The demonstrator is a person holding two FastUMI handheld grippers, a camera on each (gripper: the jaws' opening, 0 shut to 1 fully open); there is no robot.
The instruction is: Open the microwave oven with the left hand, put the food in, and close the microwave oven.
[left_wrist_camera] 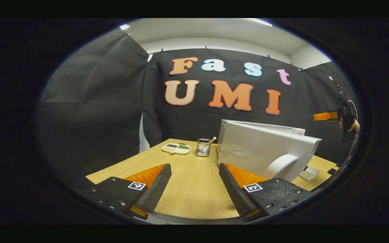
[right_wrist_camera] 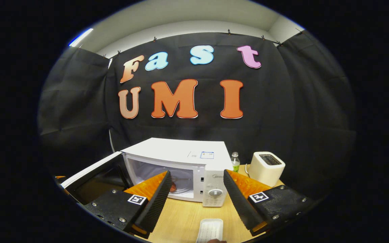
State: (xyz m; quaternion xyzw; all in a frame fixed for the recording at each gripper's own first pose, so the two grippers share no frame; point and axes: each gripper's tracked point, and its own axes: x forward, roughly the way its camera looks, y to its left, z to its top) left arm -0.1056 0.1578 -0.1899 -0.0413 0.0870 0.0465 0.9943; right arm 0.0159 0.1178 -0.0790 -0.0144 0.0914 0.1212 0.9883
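While the microwave stands on the wooden table with its door swung wide to its left, a reddish food item seems to lie inside on the glass turntable, partly hidden behind a gripper finger, so it's hard to say exactly what it is. Judging by that, step 1 (open door) is done, step 2 (food in) looks done or nearly so, and closing the door is what's left.

Right gripper hangs just in front of the microwave, fingers spread wide apart, holding nothing. Directly in front of the microwave, near the table edge, sits a white tray, which appears empty. To the microwave's right stand a small bottle w/ a green label and a white toaster.

From the left gripper view, the microwave is seen from its door side; the white door w/ its curved handle juts toward the camera. Left gripper hovers beside the door, on the microwave's left, fingers parted and empty, not touching the handle. Farther left of the microwave, toward the back of the table, sit a wire-mesh cup w/ a utensil and a white divided dish of small foods. Beyond the microwave, a hand holds the other gripper.
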